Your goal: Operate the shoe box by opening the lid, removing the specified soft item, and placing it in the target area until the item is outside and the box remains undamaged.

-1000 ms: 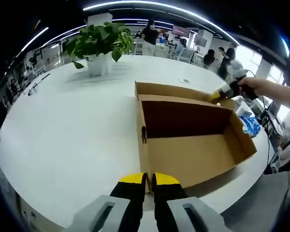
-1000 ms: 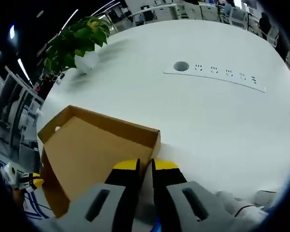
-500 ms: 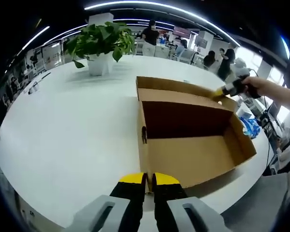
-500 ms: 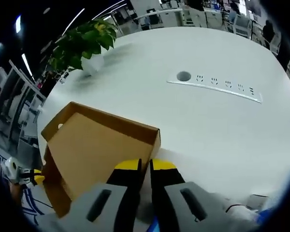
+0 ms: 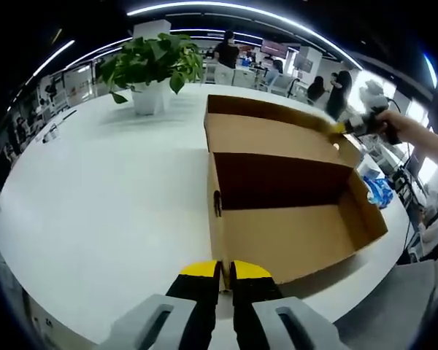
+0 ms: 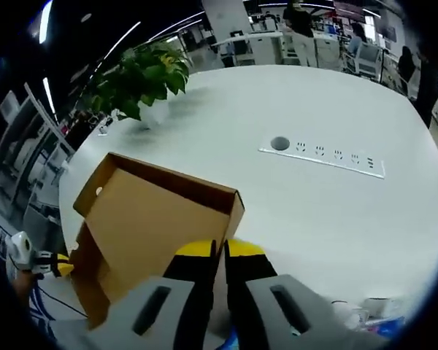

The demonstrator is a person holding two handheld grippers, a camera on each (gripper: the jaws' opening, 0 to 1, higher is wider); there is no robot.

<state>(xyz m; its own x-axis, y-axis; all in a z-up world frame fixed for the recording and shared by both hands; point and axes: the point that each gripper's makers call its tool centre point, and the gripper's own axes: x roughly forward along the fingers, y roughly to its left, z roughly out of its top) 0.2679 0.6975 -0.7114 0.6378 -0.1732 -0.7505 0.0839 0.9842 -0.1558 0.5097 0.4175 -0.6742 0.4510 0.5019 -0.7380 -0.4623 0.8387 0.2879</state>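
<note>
Shoe box (image 5: 292,219) sits on the white table (image 5: 95,197), toward the edge nearest the person, lid (image 5: 274,135) part-raised and hinged along the far side. Interior looks bare cardboard from here; no soft item visible, though the near wall hides some of the floor.

Left gripper (image 5: 225,271): jaws pinched together on the top edge of the box's near wall, pinning the box down. Right gripper (image 6: 217,251): jaws closed on the lid's free front flap, lifting it. In the left gripper view the right gripper (image 5: 348,128) comes in from the right, a hand behind it, at the lid's far corner.

Step in hand, as I judge it: swinging the lid fully back. To do it well, follow the arc of the hinge, not a straight pull, so the cardboard fold doesn't tear; keep the left clamp steady so the box doesn't skid toward the table edge; keep the pinch light enough not to crease the flap.

The left gripper view gives the open cavity and the side walls. The right gripper view gives the lid's inner panel close up, a power strip (image 6: 323,154) set in the table beyond, and a potted plant (image 6: 142,76).
</note>
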